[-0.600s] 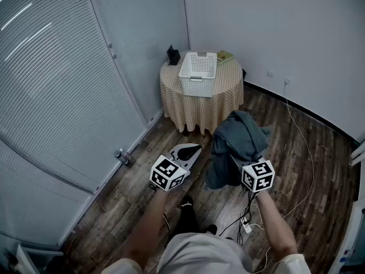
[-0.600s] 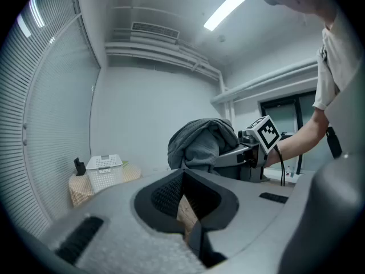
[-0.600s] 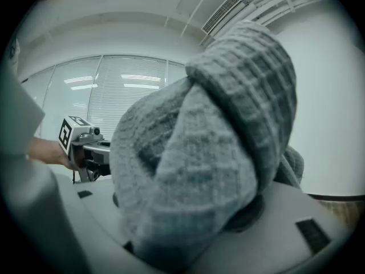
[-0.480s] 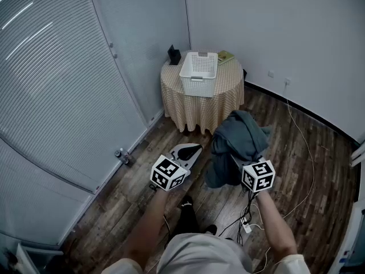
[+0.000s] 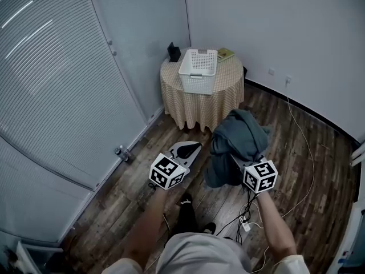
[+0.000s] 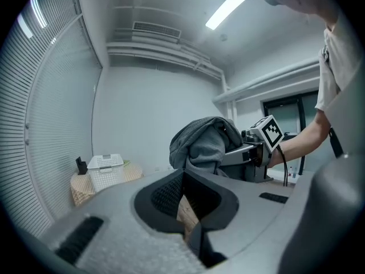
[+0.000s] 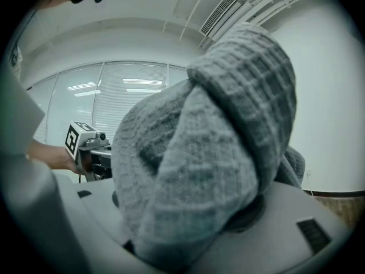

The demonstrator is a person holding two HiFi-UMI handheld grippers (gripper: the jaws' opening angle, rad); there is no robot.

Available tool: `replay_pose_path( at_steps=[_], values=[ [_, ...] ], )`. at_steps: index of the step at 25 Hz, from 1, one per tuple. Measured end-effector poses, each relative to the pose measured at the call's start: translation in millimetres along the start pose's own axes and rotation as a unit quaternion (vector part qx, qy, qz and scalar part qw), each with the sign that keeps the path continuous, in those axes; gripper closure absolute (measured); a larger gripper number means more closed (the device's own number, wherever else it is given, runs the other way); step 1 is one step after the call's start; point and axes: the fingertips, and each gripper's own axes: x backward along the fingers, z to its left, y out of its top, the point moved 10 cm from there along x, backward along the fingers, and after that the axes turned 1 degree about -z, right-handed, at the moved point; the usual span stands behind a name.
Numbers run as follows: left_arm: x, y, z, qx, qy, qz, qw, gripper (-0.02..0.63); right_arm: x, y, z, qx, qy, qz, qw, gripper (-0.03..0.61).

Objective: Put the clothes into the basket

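While both of the person's forearms reach forward over the wooden floor (image 5: 311,178), the left gripper (image 5: 191,148) is held low at the left. Its fingers are drawn together at the tips, with only a sliver of floor showing behind them and nothing held. Just to its right, at about the same height, the right gripper (image 5: 238,161) has its fingers clamped on a bunched grey-green knit garment (image 5: 239,136). The cloth fills the gap between them and swells up over the fingers. In the right gripper view its waffle weave blocks nearly everything ahead. From the head view one dark fold of the garment hangs down beside the gripper, clear of the floor as far as can be told, and the bulk is heaped above the fingers. The two grippers are near each other but apart. A thin white cable (image 5: 297,127) trails across the boards to the right of the garment, and a tangle of dark wires lies by the person's feet. Farther on, in the corner of the room, stands a round worktop (image 5: 199,104) draped in a checked cloth. A white plastic basket (image 5: 197,83) sits on top of it with nothing visible inside, well apart from the garment. A small dark object (image 5: 173,54) stands to the left of the basket, and a flat greenish item (image 5: 226,54) lies behind it to the right. Pale blinds (image 5: 51,90) run along the left wall.
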Motion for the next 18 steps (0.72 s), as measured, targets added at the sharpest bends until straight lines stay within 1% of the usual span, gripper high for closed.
replay_pose_path(
  at_steps=[3,7,10,15,18],
  values=[
    [1,-1,-1,-0.002,0.006,0.005,1.0,0.603,0,0,1,0.008,0.017,-0.007,1.0,0.301],
    [3,-1,13,-0.006,0.01,0.006,0.9999,0.603,-18,5,2,0.018,0.022,-0.008,1.0,0.301],
    [-3,-4,36,0.0,0.011,-0.004,0.9999,0.603,-39,6,-2,0.015,0.029,-0.007,0.999,0.301],
    [-24,-5,83,0.0,0.006,0.007,1.0,0.603,-75,10,-19,0.004,0.022,0.0,1.0,0.301],
    [-38,2,113,-0.01,0.003,0.009,0.9999,0.603,-95,13,-32,-0.004,0.014,0.001,1.0,0.301]
  ],
)
